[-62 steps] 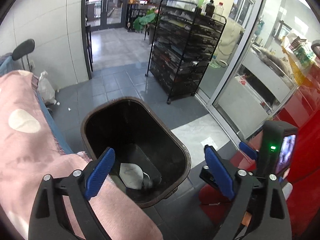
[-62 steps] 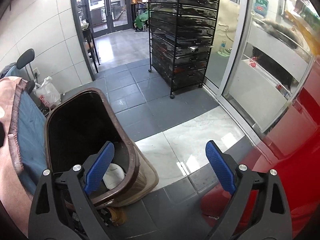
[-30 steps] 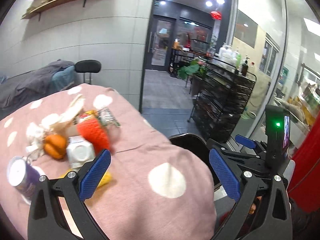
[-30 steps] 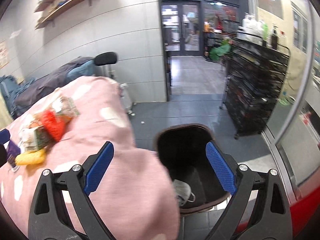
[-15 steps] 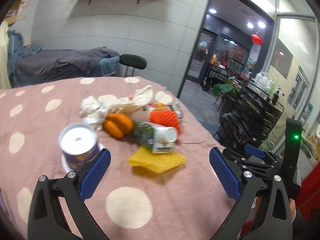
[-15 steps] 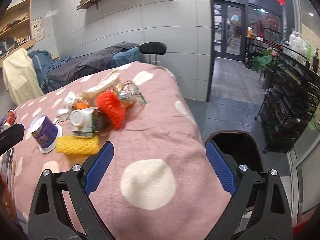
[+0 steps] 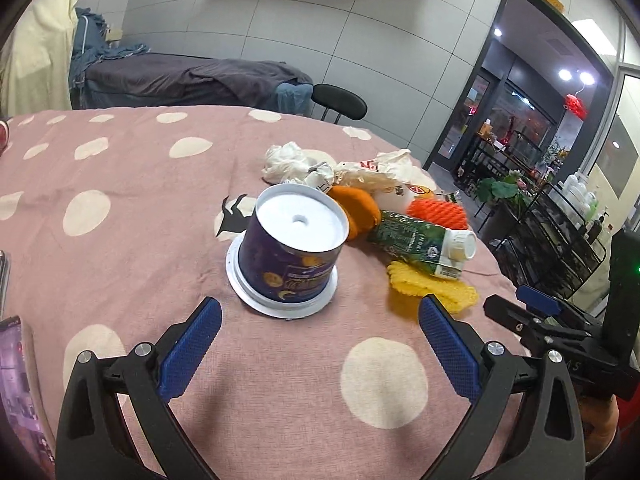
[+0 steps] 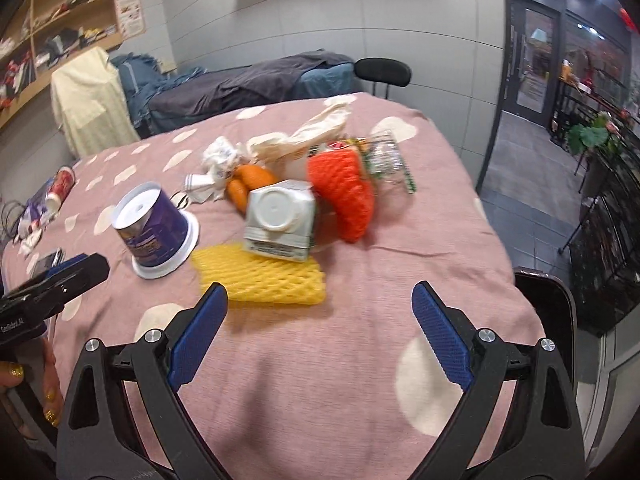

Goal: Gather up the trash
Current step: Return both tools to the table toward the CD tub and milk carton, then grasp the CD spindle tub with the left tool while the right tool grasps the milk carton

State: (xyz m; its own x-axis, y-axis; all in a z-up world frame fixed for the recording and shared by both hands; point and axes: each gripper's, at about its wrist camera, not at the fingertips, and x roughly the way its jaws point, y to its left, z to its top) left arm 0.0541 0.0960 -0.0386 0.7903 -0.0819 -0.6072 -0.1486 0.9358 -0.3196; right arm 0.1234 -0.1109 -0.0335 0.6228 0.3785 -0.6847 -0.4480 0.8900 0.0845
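Two grippers hovered with fingers spread wide and empty over a counter (image 7: 120, 264) draped in a pink cloth with pale dots, where a heap of trash lay at the centre of both frames. In the left wrist view, the left gripper (image 7: 320, 336) sat low in the frame, just short of an upturned purple cup (image 7: 294, 248) standing on its white rim. To the right of the cup lay a green carton (image 7: 420, 244) on its side with a white cap, partly resting on a yellow foam net (image 7: 432, 288); an orange peel (image 7: 358, 210), an orange-red foam net (image 7: 438, 214) and crumpled white wrappers (image 7: 288, 160) crowded behind. In the right wrist view, the right gripper (image 8: 320, 328) sat at lower centre, near the front edge of the yellow foam net, with the carton's capped end facing the camera and the cup at centre left. A dark trash bin (image 8: 552, 304) showed at the right edge of that frame, beside the counter. The other gripper's black body intruded at the far left, held by a hand (image 8: 36, 380) with gold-painted nails.
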